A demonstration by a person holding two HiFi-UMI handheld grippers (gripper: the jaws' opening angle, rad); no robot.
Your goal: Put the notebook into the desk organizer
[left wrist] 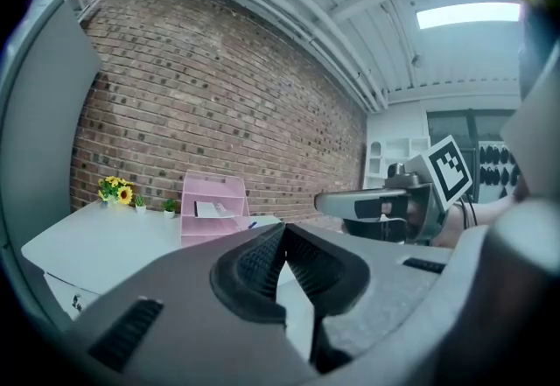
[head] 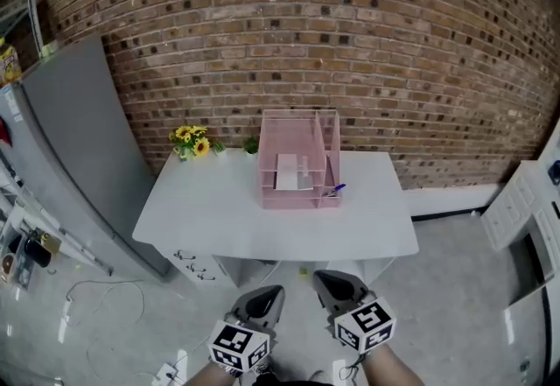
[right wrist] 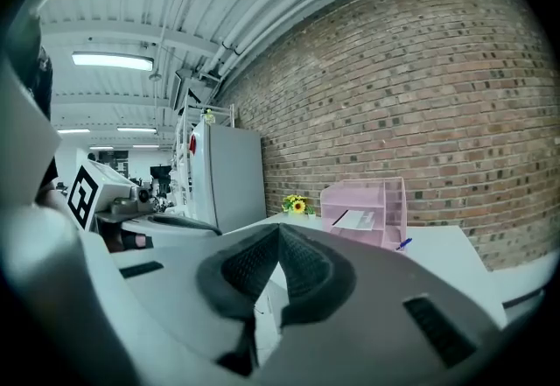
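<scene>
While the notebook (head: 292, 172) appears shelved in the far pink desk organizer (head: 329, 148), left gripper (head: 266, 300) and right gripper (head: 336, 288), pressed together empty, belong well clear

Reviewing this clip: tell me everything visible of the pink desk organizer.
The pink desk organizer is a see-through mesh rack of stacked open-front tiers. It stands upright at the back middle of the white table, near the brick wall. A white notebook lies flat on one tier. A blue pen lies by its right front corner; contact unclear.
</scene>
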